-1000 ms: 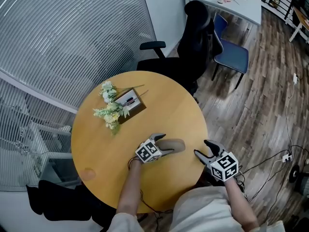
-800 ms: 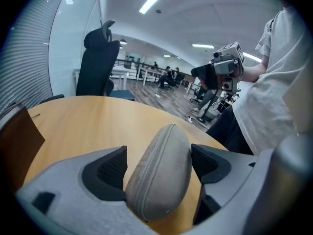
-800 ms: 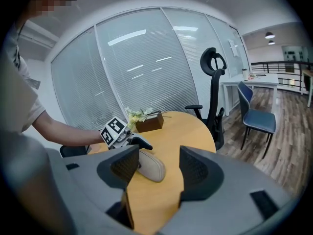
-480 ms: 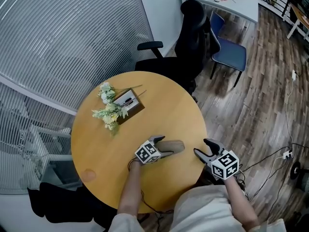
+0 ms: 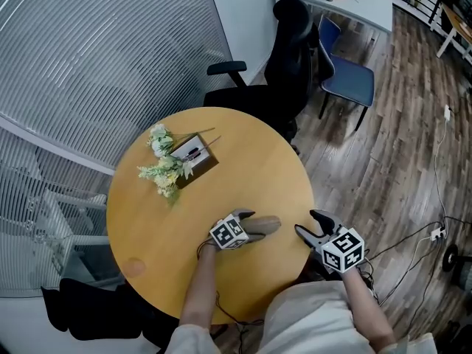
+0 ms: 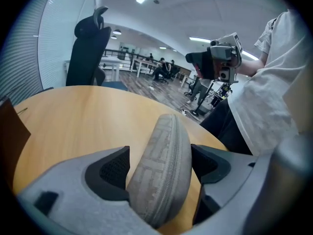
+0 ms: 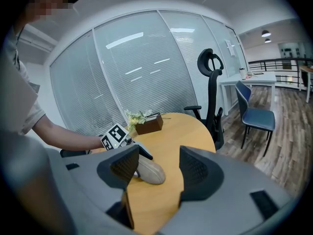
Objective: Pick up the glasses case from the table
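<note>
My left gripper (image 6: 159,161) pinches the near end of the grey glasses case (image 5: 267,224), which lies on the round tabletop (image 5: 221,190) near my edge — held across its width, ready to lift. My right gripper (image 5: 306,223) hangs spread and empty by the rim.

The jaws of the left gripper (image 5: 252,225) seem to be drawn closer about the glasses case (image 5: 269,223), though the head view is small. The whole scene is shifted slightly leftward in that view.
</note>
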The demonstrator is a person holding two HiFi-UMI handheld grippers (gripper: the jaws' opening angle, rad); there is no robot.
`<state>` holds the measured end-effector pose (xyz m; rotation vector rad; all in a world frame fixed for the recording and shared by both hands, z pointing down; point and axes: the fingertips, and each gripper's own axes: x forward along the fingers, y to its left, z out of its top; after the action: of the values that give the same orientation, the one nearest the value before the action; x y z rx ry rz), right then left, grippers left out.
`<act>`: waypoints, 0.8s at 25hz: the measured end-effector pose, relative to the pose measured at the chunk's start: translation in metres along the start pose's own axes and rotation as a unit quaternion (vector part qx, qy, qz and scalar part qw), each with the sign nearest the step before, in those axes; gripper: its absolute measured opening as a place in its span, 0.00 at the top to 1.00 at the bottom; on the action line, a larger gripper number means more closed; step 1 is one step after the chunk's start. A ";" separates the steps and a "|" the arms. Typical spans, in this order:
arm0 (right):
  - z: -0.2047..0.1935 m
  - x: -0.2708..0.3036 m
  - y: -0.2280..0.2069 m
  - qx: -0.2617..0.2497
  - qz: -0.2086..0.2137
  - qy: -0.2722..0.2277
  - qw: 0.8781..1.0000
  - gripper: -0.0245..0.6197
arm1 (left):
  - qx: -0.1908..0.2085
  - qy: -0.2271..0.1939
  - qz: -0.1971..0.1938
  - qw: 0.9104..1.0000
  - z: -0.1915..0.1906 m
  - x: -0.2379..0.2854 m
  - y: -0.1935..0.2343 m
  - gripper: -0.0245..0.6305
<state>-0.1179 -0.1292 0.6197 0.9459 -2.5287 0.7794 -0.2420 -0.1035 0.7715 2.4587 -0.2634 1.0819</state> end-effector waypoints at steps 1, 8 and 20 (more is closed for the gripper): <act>-0.001 -0.001 -0.001 0.001 -0.001 0.000 1.000 0.58 | -0.001 -0.002 0.003 1.000 0.001 0.000 0.001 0.39; -0.001 -0.005 -0.005 0.008 -0.004 -0.001 1.000 0.58 | 0.008 0.005 0.008 1.000 0.004 -0.001 -0.002 0.39; -0.007 -0.016 -0.008 0.016 -0.006 -0.010 1.000 0.58 | 0.053 0.053 0.002 0.997 -0.005 0.005 -0.009 0.43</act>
<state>-0.0999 -0.1227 0.6206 0.9829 -2.5333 0.8120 -0.2387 -0.0926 0.7758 2.4826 -0.1818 1.2541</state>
